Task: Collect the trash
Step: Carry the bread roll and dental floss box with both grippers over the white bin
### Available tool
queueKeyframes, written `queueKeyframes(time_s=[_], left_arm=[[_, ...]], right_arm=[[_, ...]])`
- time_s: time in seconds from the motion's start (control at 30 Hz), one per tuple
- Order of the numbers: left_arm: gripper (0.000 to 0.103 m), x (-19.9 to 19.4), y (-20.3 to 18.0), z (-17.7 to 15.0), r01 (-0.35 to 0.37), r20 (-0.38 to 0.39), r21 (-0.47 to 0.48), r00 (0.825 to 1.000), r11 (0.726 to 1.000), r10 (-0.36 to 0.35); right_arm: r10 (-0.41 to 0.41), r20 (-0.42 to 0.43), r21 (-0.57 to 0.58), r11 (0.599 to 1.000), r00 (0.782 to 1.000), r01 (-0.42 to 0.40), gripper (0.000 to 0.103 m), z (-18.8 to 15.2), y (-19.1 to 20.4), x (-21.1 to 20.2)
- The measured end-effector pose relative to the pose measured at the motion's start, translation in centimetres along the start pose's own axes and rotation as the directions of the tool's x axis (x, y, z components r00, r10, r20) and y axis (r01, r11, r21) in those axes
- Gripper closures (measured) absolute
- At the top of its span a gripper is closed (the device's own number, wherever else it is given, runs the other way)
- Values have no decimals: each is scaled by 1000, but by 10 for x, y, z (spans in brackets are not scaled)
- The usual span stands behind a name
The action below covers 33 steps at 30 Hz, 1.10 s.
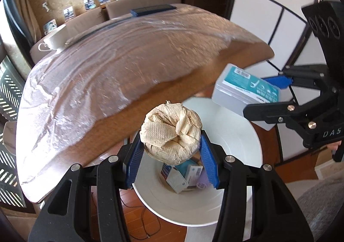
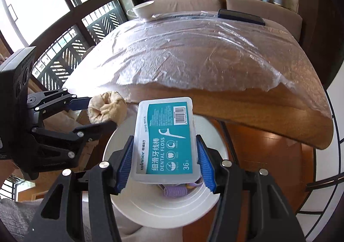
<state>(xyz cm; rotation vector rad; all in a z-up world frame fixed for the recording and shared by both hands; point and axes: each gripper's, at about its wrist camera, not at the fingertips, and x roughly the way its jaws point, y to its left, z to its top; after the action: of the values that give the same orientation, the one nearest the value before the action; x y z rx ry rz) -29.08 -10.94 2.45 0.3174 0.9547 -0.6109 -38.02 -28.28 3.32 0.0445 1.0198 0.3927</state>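
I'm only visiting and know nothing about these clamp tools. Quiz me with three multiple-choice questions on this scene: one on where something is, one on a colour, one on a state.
1. Where is the white bin?
A. on the table
B. on the floor below both grippers
C. on the sofa

2. What colour is the label on the dental floss box?
A. teal
B. red
C. yellow

3. What is the left gripper doing?
A. hanging open and empty
B. clamping a crumpled paper ball
C. lying on the table

Answers: 1 B, its rim shows under both grippers beside the table edge. 2 A, teal with white print. 3 B, both blue pads press the ball's sides.
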Motion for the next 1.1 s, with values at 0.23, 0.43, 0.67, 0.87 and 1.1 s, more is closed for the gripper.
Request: queueKeyframes(time_s=[0.23, 0.43, 0.67, 0.87, 1.1], left_arm=[[51, 14, -15, -15, 7, -51, 42, 999, 999, -4], [51, 30, -20, -25, 8, -101, 59, 995, 998, -2], [51, 51, -14, -34, 3, -154, 51, 988, 999, 5], [51, 69, -13, -38, -5, -190, 41, 982, 999, 12], [51, 88, -10, -42, -11, -231, 22, 973, 1000, 16]], right_arm=[[-15, -50, -15, 1000, 999, 14, 49, -19, 4, 10], [-20, -93, -11, 1000, 996, 19, 49, -30, 2, 22], [-35, -139, -18, 999, 990, 33, 49, -38, 0, 41], [-36, -164, -14, 999, 986, 35, 49, -40, -2, 60], [-26, -198, -6, 1000, 980, 26, 49, -40, -4, 82]])
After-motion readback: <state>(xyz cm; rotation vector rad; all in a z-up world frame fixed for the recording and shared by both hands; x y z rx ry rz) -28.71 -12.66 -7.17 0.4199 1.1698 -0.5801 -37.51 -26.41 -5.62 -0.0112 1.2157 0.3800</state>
